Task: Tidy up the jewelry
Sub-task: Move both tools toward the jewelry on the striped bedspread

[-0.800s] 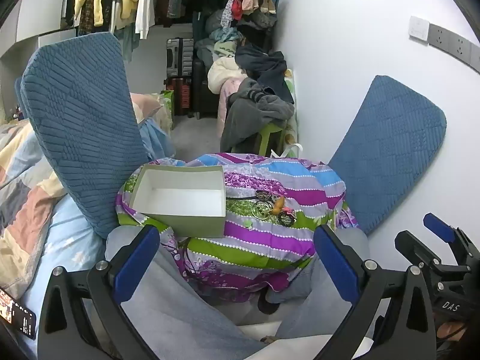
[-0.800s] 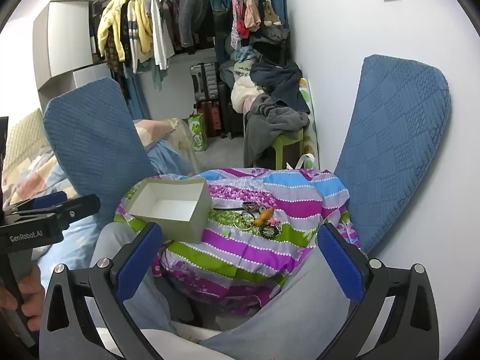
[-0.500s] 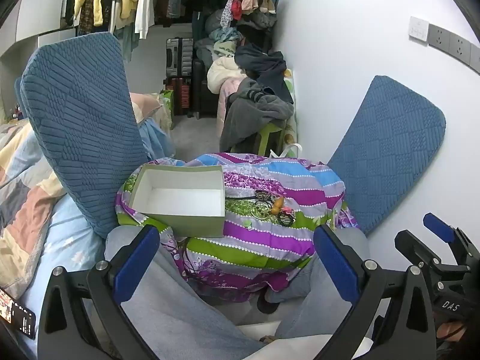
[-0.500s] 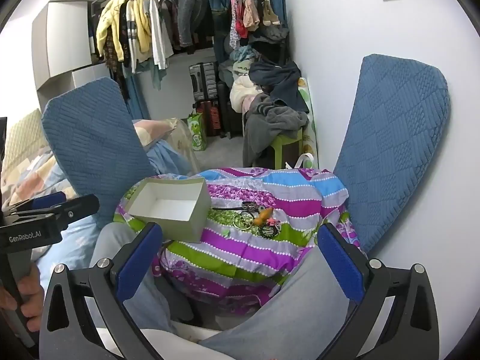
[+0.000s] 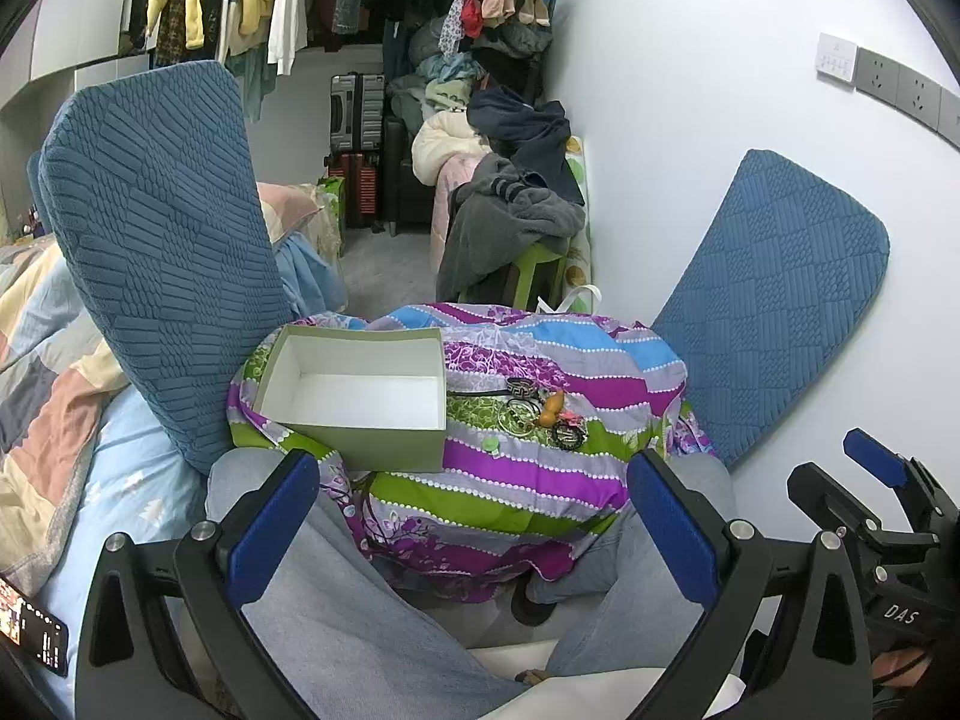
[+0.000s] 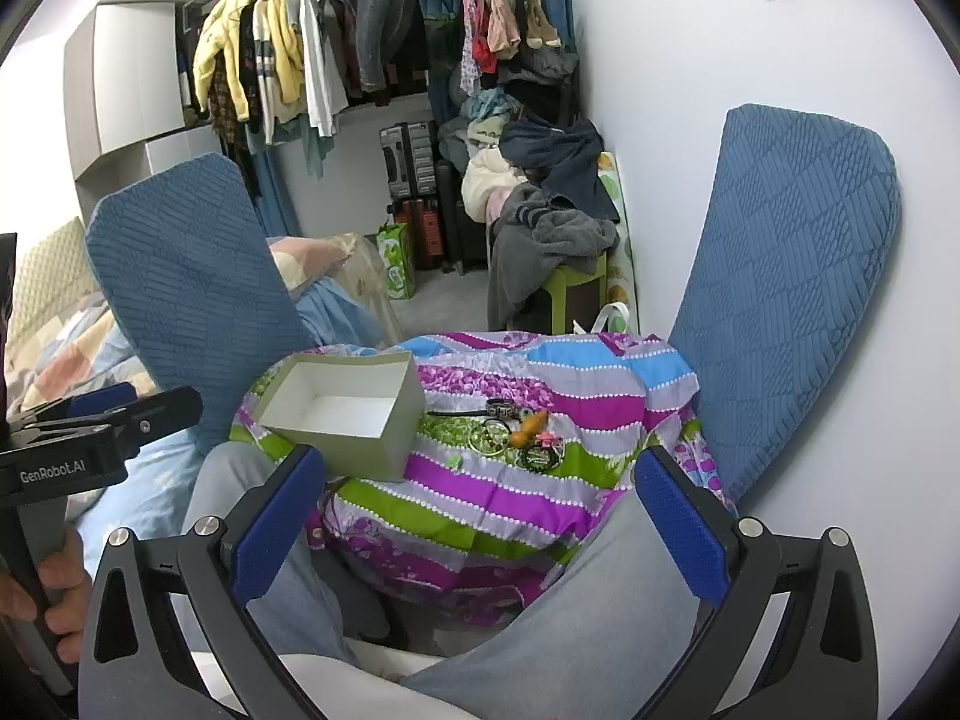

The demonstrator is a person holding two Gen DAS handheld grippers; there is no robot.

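Observation:
An empty green box with a white inside (image 5: 354,396) (image 6: 342,414) sits on the left of a striped purple, green and blue cloth (image 5: 528,462) (image 6: 510,486). To its right lies a small heap of jewelry (image 5: 540,414) (image 6: 519,432): bangles, a dark band and an orange pendant. My left gripper (image 5: 474,528) is open and empty, held back over the person's knees. My right gripper (image 6: 474,522) is open and empty too, also short of the cloth.
Two blue quilted cushions (image 5: 162,252) (image 5: 774,300) stand either side of the cloth. A bed with a patchwork quilt (image 5: 36,360) is at left. Clothes, suitcases (image 5: 357,120) and a green stool (image 6: 570,294) fill the back.

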